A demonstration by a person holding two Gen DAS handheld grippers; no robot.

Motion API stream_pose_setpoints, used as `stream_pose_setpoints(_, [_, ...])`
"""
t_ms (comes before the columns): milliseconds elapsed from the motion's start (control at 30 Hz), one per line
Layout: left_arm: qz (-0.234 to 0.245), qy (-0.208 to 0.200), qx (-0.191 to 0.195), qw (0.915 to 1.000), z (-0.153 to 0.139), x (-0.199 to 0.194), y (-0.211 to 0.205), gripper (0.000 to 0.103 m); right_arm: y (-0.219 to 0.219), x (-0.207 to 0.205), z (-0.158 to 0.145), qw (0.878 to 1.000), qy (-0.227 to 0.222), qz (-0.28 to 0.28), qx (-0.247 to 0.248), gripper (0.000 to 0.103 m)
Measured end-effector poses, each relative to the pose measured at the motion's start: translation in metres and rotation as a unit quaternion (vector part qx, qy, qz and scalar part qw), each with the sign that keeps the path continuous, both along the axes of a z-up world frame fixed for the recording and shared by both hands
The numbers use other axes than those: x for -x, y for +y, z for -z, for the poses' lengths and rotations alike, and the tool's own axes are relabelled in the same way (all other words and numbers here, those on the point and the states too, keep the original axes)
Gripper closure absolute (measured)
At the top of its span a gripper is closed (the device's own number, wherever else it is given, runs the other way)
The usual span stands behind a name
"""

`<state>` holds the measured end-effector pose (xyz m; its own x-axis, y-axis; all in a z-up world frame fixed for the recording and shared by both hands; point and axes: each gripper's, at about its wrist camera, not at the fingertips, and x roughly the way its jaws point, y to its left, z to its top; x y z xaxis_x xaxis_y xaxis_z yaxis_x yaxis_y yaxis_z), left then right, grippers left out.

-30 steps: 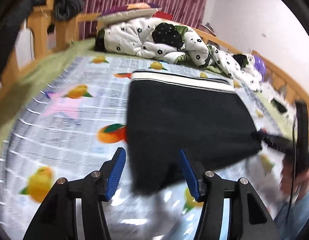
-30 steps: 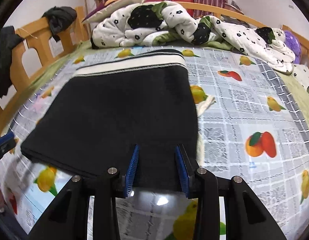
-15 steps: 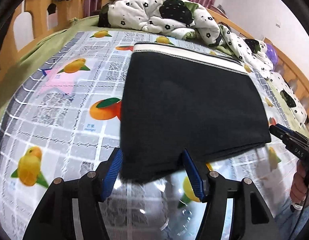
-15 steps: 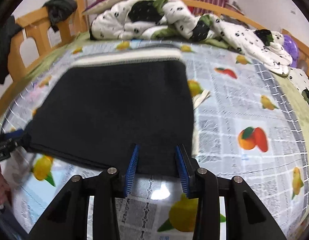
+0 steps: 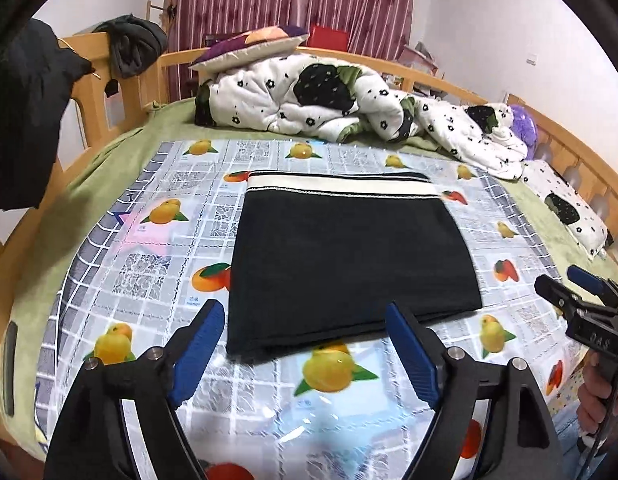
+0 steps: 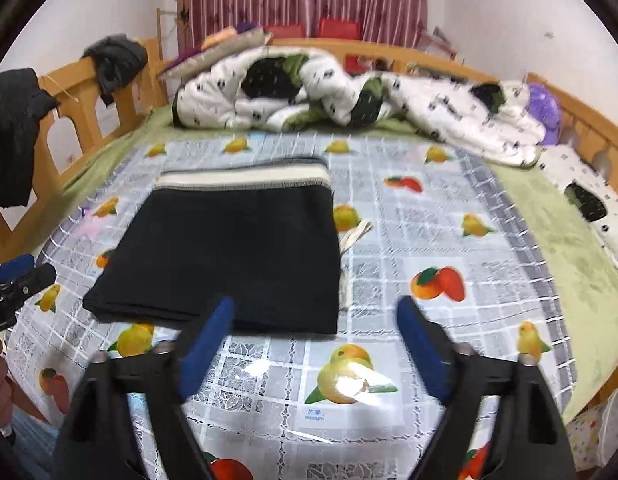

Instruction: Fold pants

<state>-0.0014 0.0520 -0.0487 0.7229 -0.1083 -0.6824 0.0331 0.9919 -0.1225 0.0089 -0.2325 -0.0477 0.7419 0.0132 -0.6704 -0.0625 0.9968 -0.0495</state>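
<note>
Lying flat on the glossy fruit-printed plastic sheet (image 5: 157, 272) that covers the bed, the black folded pants with a cream striped waistband (image 5: 349, 256) form a neat rectangle, waistband at the far edge and the folded edge nearest the cameras. Both tools are released and grasp nothing. The left gripper (image 5: 305, 344), with blue-padded black fingers, is spread wide, its pads standing just short of the pants' near edge. The right gripper (image 6: 313, 352) is likewise spread wide above the sheet near the pants' near right corner; motion blur softens this view, so whether its left pad overlaps the cloth or only appears in front of it is hard to say.

Each camera catches the other tool at the frame edge (the left view shows the right gripper's blue tip and the hand (image 5: 597, 392) holding it). Only the right wrist view shows a pale strip of fabric (image 6: 355, 236) poking out beside the pants' right edge; the left view hides it. The left view is sharper on the white flower-printed quilt (image 5: 309, 100) heaped at the head of the bed, the purple-edged pillow (image 5: 249, 46) on top of it, and the dark clothes (image 5: 133, 44) draped over the wooden bed rail (image 5: 97, 92).
</note>
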Motion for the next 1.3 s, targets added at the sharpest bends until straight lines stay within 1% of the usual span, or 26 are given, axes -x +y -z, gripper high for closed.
stream_pose_setpoints(67, [-0.002, -0.002, 0.003, 1.0000, -0.001, 0.010, -0.003, 0.020, 0.000, 0.013, -0.005, 1.000, -0.013, 0.003, 0.005, 0.006])
stream_pose_setpoints(200, [0.000, 0.001, 0.014, 0.9999, -0.001, 0.020, -0.010, 0.019, -0.002, 0.026, -0.003, 1.000, 0.001, 0.006, -0.002, 0.005])
stream_pose_setpoints(267, [-0.007, -0.007, 0.006, 0.9999, -0.002, 0.024, -0.014, 0.019, -0.001, 0.029, -0.002, 1.000, 0.004, 0.006, -0.001, 0.005])
stream_pose_setpoints(400, [-0.017, -0.019, -0.028, 0.9993, -0.001, 0.029, -0.022, 0.019, 0.001, 0.036, -0.001, 1.000, 0.000, 0.013, 0.012, 0.005])
stream_pose_setpoints(500, [-0.019, -0.014, -0.023, 0.9995, 0.001, 0.030, -0.023, 0.019, 0.002, 0.040, -0.002, 1.000, -0.003, 0.016, 0.016, 0.005])
stream_pose_setpoints(1000, [-0.015, -0.014, -0.035, 0.9992, 0.006, 0.032, -0.028, 0.019, 0.005, 0.044, -0.005, 1.000, -0.011, 0.015, 0.018, 0.005])
stream_pose_setpoints(1300, [-0.015, -0.014, -0.035, 0.9992, 0.006, 0.032, -0.026, 0.019, 0.003, 0.043, -0.006, 1.000, -0.010, 0.018, 0.016, 0.005])
